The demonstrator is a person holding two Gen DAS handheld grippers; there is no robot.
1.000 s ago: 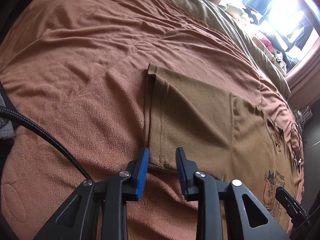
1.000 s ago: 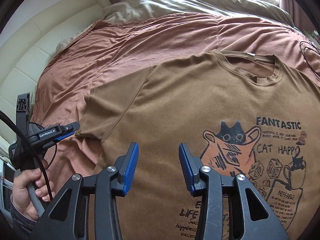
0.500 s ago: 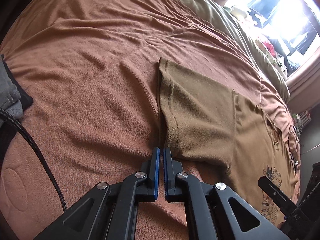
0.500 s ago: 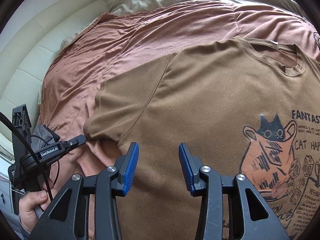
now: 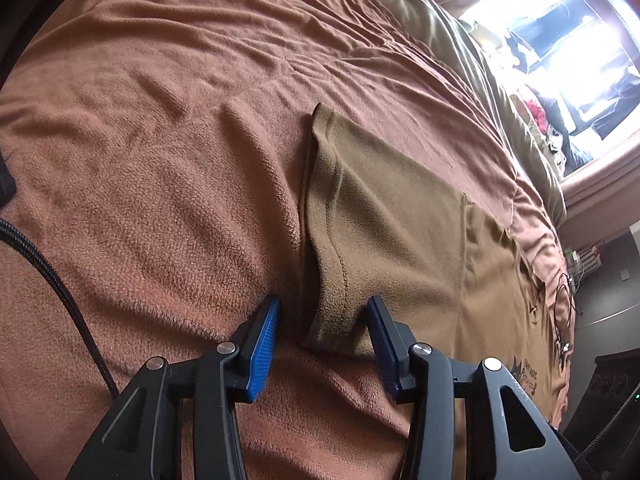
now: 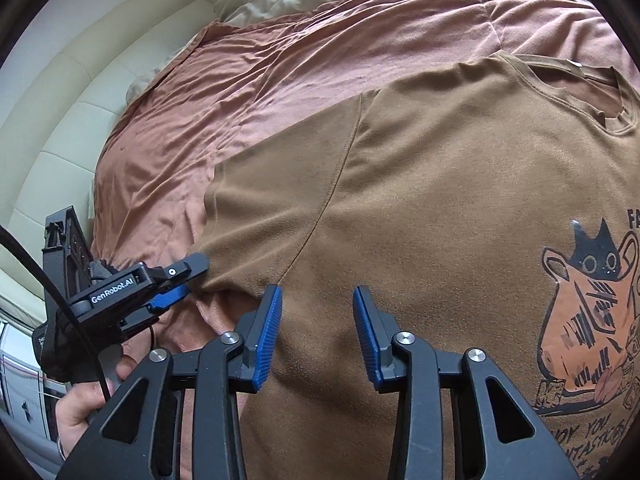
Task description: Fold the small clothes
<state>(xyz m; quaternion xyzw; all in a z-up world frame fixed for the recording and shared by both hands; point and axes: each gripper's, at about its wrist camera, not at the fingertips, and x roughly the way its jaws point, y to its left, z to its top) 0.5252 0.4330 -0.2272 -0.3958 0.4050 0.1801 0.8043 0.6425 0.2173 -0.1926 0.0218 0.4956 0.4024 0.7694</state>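
Both tools gape, left tool (image 5: 323, 324) opening round T-shirt (image 6: 440, 208) sleeve hem, right tool (image 6: 317, 322) closing; left reads "GenRobot.AI".

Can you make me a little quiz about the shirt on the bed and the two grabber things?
1. True or false: the brown T-shirt lies flat on the blanket with its cat picture facing up.
2. Which part of the shirt sits between the fingers of the left gripper? A the collar, B the sleeve hem, C the bottom hem.
3. Fill in: the right gripper hangs over the shirt close to the ____ seam.

Key
1. True. The print shows on top.
2. B. The sleeve ends right between the fingers, whose jaws are opening and not pinching it.
3. Sleeve. Its jaws are closing with no cloth pinched yet.
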